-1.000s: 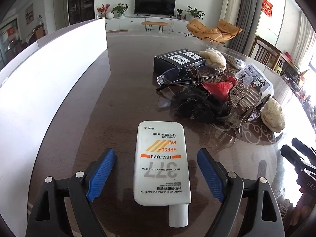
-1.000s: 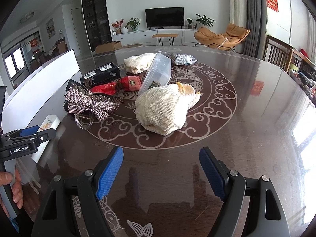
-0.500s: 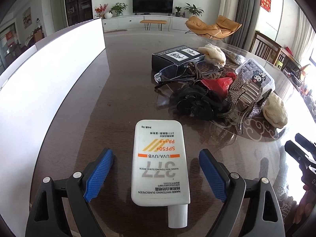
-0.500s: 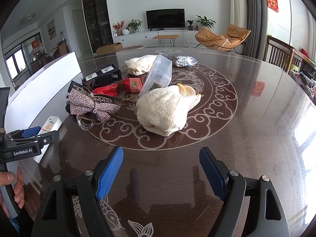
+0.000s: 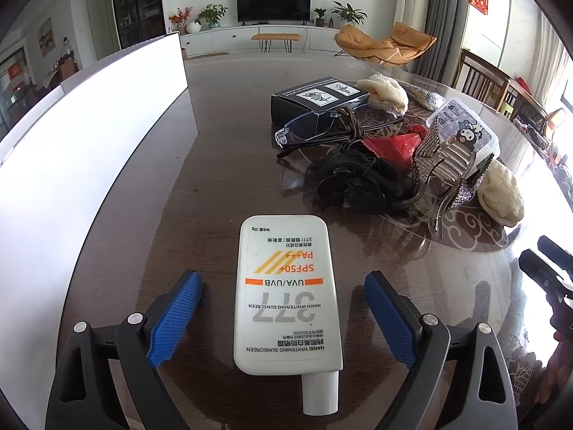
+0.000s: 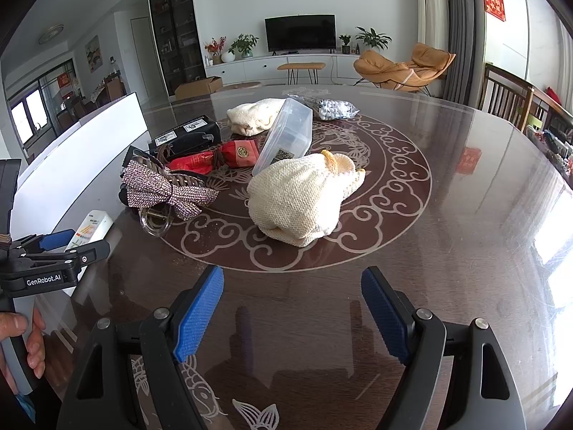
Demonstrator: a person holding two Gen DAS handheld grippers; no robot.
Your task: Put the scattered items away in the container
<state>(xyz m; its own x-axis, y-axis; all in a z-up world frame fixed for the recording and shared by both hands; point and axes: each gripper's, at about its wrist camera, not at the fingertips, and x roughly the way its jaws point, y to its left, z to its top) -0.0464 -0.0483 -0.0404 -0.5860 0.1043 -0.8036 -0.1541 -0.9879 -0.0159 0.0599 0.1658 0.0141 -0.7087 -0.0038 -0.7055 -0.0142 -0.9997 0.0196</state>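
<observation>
Sunscreen tube (image 5: 286, 294) label legible only in left view, lying untouched between the just-widened left gripper (image 5: 283, 317) pads; clutter beyond; right gripper (image 6: 292, 313) released, empty.

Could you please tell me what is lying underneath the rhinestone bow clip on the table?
The rhinestone bow clip rests on a black fabric item and a clear claw clip. What lies deeper beneath the pile is covered.

The left gripper (image 5: 283, 317) has its jaws just widened around a sunscreen tube (image 5: 286, 297), untouched.
</observation>
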